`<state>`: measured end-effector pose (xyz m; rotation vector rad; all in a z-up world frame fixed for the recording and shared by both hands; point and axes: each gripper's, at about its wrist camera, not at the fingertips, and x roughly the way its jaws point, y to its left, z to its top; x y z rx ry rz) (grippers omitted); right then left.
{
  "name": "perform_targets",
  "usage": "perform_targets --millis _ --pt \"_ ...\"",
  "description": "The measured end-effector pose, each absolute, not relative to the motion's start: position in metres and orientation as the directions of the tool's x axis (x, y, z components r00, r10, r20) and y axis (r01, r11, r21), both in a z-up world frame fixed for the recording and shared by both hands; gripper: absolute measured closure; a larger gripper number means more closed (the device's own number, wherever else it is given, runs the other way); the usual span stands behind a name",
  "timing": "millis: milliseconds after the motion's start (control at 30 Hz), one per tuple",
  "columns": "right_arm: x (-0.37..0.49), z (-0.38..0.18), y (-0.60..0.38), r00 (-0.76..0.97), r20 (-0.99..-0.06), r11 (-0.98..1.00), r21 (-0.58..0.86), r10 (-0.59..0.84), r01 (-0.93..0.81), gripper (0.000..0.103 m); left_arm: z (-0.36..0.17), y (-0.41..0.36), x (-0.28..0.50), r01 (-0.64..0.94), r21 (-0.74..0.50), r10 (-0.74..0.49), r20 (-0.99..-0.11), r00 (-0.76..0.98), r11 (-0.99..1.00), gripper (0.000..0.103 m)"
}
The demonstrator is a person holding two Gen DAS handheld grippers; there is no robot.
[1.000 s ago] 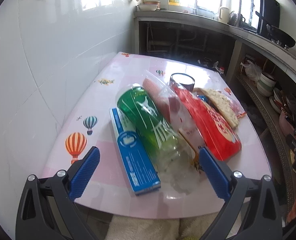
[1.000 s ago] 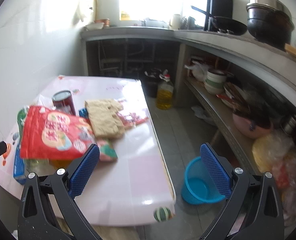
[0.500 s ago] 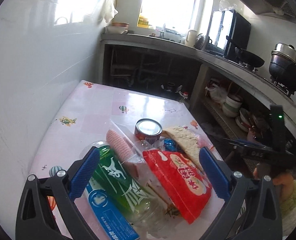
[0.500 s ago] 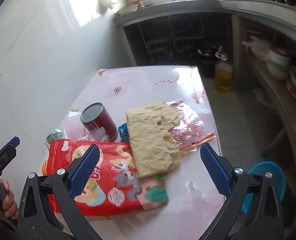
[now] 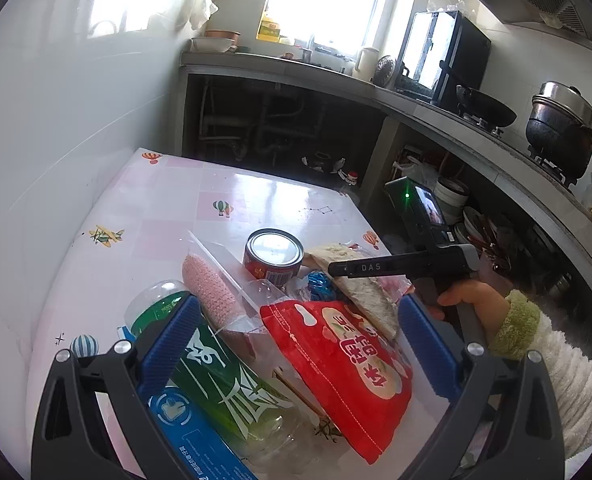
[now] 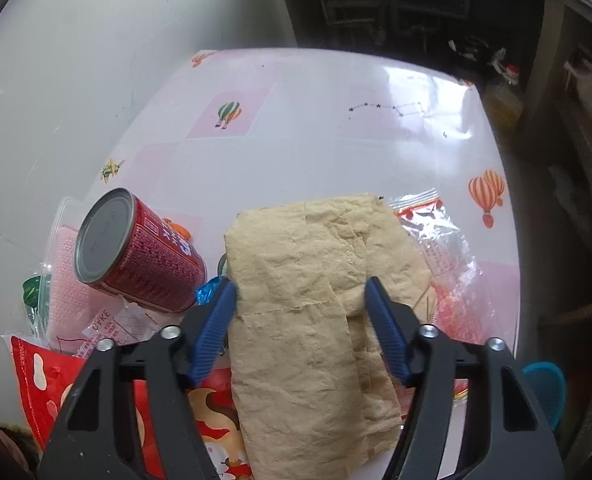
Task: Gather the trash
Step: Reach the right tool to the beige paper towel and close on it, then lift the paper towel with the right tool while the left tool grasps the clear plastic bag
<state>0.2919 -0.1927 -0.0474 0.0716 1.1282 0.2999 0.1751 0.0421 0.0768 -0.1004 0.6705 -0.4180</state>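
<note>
Left wrist view: left gripper point(image 5: 296, 344) spread wide, gripping nothing, hovering above a trash heap on the pink table point(image 5: 176, 200) — green bottle point(image 5: 224, 384), blue box point(image 5: 200, 444), red snack bag point(image 5: 347, 368), red can point(image 5: 274, 254). Right hand point(image 5: 469, 300) seen beyond, by the tan paper.

Right wrist view: right gripper point(image 6: 300, 290) half open, jaws just been closing — crumpled tan paper point(image 6: 315, 304) between them, pads point(image 6: 216, 320) at its edges; firm grip impossible to tell. Paper lay atop the snack bag, beside the can.

Black tool point(image 6: 300, 294) frames, ribbed blue pads (silver screws), fluffy white sleeve point(image 5: 571, 376), green cuff
</note>
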Motion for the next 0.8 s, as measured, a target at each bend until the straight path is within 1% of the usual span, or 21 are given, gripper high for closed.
perform_targets --millis 33,67,100,133,267,367,433,500,567,600,667,700,800 --pt "0.29 -0.047 -0.195 0.393 -0.876 0.956 0.22 0.281 -0.192 0.071 0.077 0.042 0.177 0.344 -0.219 -0.405 -0.583 0.704 0.913 0.006" --pt "0.288 -0.046 -0.198 0.392 -0.87 0.952 0.242 0.299 -0.188 0.087 0.076 0.042 0.178 0.347 -0.22 -0.408 -0.584 0.702 0.912 0.006" --pt "0.288 -0.043 -0.202 0.39 -0.862 0.945 0.271 0.323 -0.182 0.094 0.077 0.042 0.179 0.351 -0.219 -0.41 -0.585 0.7 0.911 0.006" --pt "0.285 -0.04 -0.206 0.398 -0.85 0.938 0.301 0.346 -0.173 0.099 0.078 0.041 0.18 0.354 -0.217 -0.411 -0.585 0.699 0.91 0.006" --pt "0.27 -0.016 -0.224 0.471 -0.774 0.904 0.394 0.424 -0.166 0.101 0.084 0.036 0.181 0.373 -0.197 -0.415 -0.575 0.705 0.907 0.006" --pt "0.249 0.011 -0.24 0.563 -0.679 0.867 0.474 0.471 -0.153 0.102 0.089 0.03 0.18 0.39 -0.19 -0.425 -0.563 0.708 0.901 0.007" --pt "0.226 0.027 -0.255 0.639 -0.608 0.851 0.503 0.472 -0.151 0.102 0.093 0.024 0.178 0.406 -0.186 -0.436 -0.557 0.707 0.895 0.01" --pt "0.196 0.036 -0.268 0.693 -0.571 0.857 0.498 0.44 -0.133 0.102 0.095 0.017 0.178 0.422 -0.182 -0.446 -0.562 0.697 0.888 0.012" --pt "0.167 0.033 -0.28 0.724 -0.564 0.87 0.483 0.396 -0.099 0.102 0.098 0.009 0.182 0.442 -0.176 -0.456 -0.575 0.679 0.879 0.018" --pt "0.153 0.028 -0.285 0.732 -0.569 0.878 0.471 0.374 -0.082 0.102 0.1 0.003 0.184 0.455 -0.171 -0.461 -0.584 0.668 0.874 0.019" --pt "0.132 0.012 -0.291 0.727 -0.598 0.89 0.454 0.339 -0.042 0.102 0.105 -0.009 0.191 0.478 -0.168 -0.475 -0.595 0.648 0.862 0.025" --pt "0.123 0.003 -0.296 0.714 -0.617 0.89 0.455 0.33 -0.018 0.102 0.108 -0.017 0.195 0.493 -0.164 -0.482 -0.606 0.633 0.854 0.026" --pt "0.102 -0.022 -0.301 0.698 -0.658 0.897 0.44 0.284 0.05 0.102 0.11 -0.048 0.218 0.548 -0.147 -0.489 -0.676 0.552 0.823 0.03"
